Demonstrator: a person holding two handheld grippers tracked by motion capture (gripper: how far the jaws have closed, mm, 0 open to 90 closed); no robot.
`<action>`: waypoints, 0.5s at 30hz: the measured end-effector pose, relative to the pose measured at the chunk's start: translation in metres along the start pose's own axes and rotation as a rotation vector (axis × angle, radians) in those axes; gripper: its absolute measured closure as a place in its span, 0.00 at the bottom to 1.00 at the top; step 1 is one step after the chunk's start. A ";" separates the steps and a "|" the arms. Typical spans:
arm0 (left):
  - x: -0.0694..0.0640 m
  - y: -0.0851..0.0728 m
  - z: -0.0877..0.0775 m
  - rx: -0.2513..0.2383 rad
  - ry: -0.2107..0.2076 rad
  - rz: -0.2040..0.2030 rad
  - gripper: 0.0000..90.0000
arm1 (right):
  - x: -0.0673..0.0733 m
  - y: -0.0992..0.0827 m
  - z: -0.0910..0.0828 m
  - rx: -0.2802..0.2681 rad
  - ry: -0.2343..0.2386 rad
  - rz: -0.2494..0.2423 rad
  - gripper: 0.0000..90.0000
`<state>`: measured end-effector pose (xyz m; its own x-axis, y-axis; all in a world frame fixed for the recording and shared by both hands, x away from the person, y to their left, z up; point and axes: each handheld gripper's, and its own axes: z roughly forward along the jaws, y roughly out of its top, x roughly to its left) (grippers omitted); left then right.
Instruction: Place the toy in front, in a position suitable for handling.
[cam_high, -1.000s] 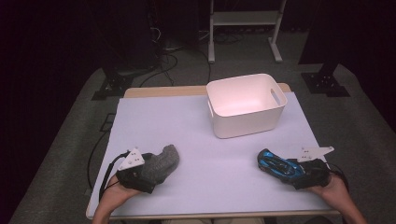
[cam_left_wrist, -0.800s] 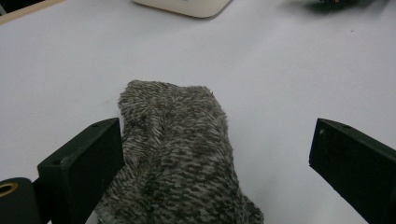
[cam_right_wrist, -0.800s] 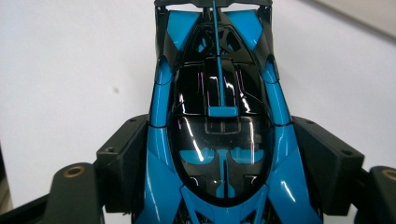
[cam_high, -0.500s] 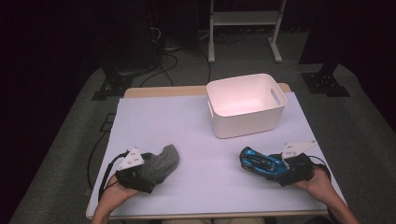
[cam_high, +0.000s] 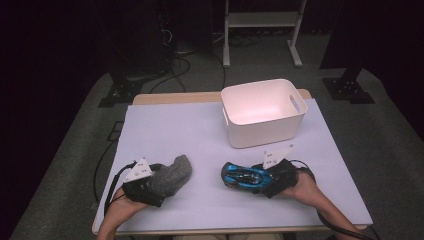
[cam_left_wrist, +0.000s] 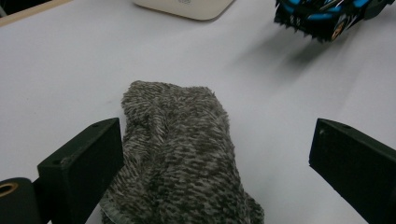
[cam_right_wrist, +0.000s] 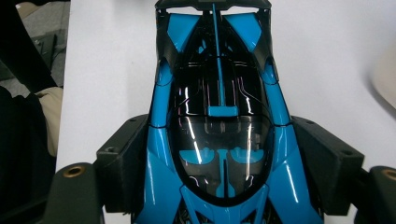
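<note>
Grey and fuzzy, a knitted sock (cam_high: 172, 174) lies on the white table (cam_high: 200, 135) toward its near left, with the left gripper (cam_high: 150, 182) set over its nearer end. In the left gripper view the sock (cam_left_wrist: 180, 158) rests flat between the two black jaws; the left jaw stands just beside its edge, possibly brushing it, while the right jaw is well clear, so the jaws are spread apart and not pressing on it. Further right, near the middle of the table's front, the right gripper (cam_high: 260, 180) carries a blue and black toy car (cam_high: 242, 176) whose nose points toward the sock, the two well apart. In the right gripper view the toy car (cam_right_wrist: 219, 140) sits lengthwise between the jaws, and both pads press against its flanks, clamped on it. Beyond the car, at the back right of the table, stands a white plastic bin (cam_high: 262, 132) with its open top upward.
</note>
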<state>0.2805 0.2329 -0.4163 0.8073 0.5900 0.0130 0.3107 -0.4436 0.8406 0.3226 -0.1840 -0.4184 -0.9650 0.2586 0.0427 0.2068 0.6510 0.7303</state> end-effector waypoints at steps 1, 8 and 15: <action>0.000 0.000 0.000 0.001 -0.001 -0.001 0.02 | 0.000 0.003 0.005 0.007 0.009 -0.008 0.27; 0.000 -0.001 0.001 0.004 -0.006 -0.001 0.02 | 0.002 0.015 0.035 0.046 0.062 -0.057 0.27; -0.001 -0.001 0.002 0.014 -0.016 0.002 0.04 | 0.003 0.015 0.048 0.075 0.092 -0.073 0.27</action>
<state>0.2808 0.2314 -0.4184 0.8158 0.5783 0.0062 0.3160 -0.4547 0.8327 0.3308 -0.1395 -0.4398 -0.9879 0.1444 0.0558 0.1434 0.7184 0.6807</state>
